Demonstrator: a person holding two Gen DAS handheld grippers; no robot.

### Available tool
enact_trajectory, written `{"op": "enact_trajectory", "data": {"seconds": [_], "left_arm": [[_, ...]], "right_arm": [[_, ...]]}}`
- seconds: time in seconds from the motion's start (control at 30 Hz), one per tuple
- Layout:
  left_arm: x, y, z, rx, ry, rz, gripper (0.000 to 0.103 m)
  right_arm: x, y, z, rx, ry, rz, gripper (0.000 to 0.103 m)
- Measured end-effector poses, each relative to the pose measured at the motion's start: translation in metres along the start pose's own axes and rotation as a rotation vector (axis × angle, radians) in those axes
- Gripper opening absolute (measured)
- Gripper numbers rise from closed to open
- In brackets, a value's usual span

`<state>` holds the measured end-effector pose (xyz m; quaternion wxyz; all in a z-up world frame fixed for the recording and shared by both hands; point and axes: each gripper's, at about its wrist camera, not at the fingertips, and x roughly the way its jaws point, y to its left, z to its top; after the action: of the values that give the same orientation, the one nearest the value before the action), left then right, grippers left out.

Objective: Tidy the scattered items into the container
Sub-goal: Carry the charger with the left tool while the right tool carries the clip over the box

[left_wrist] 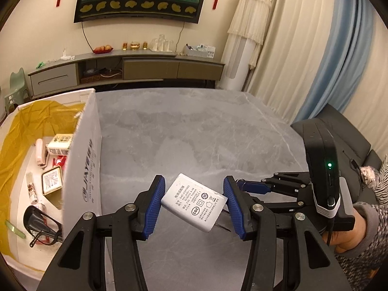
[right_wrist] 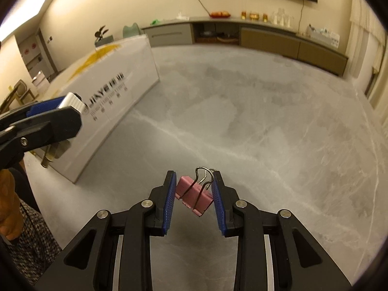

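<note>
The box stands on the table, left of both claws, with small items inside.

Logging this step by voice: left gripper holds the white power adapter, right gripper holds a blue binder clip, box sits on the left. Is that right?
Not quite: the binder clip in the right gripper is pink, as the right wrist view shows. The left gripper does hold the white power adapter, and the box sits left.

The left gripper is level, its blue pads pressed against the two sides of a white power adapter. To its right, the right gripper clamps a pink binder clip, with a sleeved hand on its handle.
</note>
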<state>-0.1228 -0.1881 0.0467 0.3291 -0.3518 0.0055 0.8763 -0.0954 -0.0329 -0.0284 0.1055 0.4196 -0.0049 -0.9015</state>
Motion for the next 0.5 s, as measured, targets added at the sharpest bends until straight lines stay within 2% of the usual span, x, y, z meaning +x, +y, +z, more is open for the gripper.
{"op": "enact_trajectory", "data": {"seconds": [0.23,0.5], "left_arm": [[-0.033,0.003,0.010,-0.008,-0.071,-0.017,0.051],[-0.067,0.013,0.015,-0.029,-0.135,-0.027,0.051]], "right_arm": [[-0.039,0.031,0.013,-0.028,-0.138,-0.041,0.031],[-0.063,0.047,0.016,0.044,-0.192,-0.030,0.031]]}}
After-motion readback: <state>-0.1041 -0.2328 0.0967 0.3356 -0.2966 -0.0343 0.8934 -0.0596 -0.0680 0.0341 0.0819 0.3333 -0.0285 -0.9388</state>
